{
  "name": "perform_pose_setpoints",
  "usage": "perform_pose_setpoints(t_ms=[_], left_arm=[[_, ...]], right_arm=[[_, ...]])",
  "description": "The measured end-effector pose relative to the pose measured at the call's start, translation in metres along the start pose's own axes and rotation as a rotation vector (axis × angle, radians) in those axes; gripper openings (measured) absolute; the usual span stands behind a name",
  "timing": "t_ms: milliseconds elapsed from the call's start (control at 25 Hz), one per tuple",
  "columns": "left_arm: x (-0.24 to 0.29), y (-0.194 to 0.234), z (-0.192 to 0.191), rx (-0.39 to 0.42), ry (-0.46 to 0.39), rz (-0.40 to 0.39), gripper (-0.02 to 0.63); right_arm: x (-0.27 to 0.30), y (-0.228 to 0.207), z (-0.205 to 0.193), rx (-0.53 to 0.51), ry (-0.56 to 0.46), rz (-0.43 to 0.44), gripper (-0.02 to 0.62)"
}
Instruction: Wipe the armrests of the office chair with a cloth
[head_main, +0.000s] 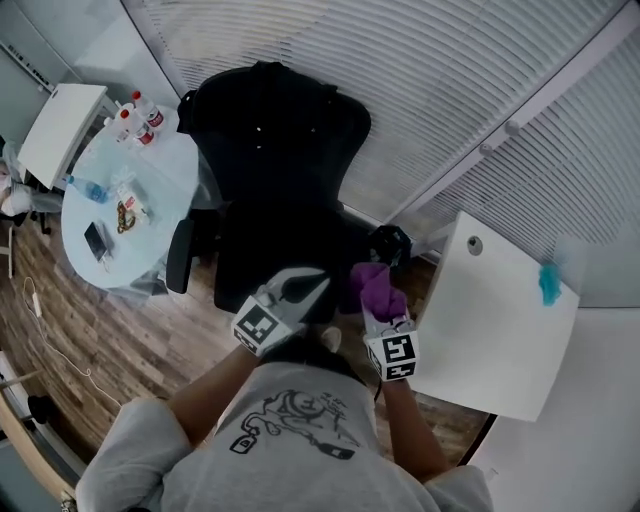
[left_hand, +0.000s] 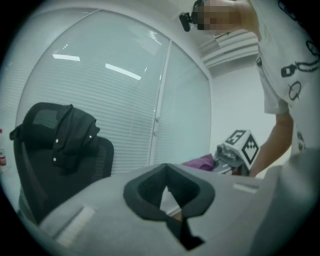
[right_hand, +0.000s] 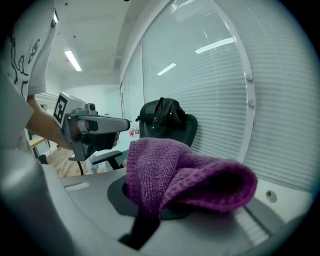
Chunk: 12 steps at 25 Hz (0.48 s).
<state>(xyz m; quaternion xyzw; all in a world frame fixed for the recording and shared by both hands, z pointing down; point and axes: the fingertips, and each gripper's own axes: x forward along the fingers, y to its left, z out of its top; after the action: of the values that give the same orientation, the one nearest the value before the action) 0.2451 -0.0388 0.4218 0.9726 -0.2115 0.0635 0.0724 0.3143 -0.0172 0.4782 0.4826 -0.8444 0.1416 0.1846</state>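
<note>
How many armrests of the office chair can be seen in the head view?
2. The left armrest is beside the round table. The right armrest is just beyond the purple cloth and partly hidden.

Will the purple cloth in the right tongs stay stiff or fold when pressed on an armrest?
Probably floppy: the purple cloth droops in folds over the right tongs. Likely light, since only a pinch holds it up. Its looped weave looks grippy, so it should drag rather than slide.
</note>
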Motion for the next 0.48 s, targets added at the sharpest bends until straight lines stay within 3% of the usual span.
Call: perform_pose_setpoints(t_ms=[280,480], left_arm=[[-0.018,-0.014,0.093,0.006,-0.133,0.011,0.002],[-0.038,-0.030,0.139,0.020,-0.178,0.010,0.002]], right_arm=[[-0.050,0.002,0.082,-0.043,-0.111,-0.029,0.029],[-0.085,0.013,0.131,-0.050,-0.181,-0.046,0.029]])
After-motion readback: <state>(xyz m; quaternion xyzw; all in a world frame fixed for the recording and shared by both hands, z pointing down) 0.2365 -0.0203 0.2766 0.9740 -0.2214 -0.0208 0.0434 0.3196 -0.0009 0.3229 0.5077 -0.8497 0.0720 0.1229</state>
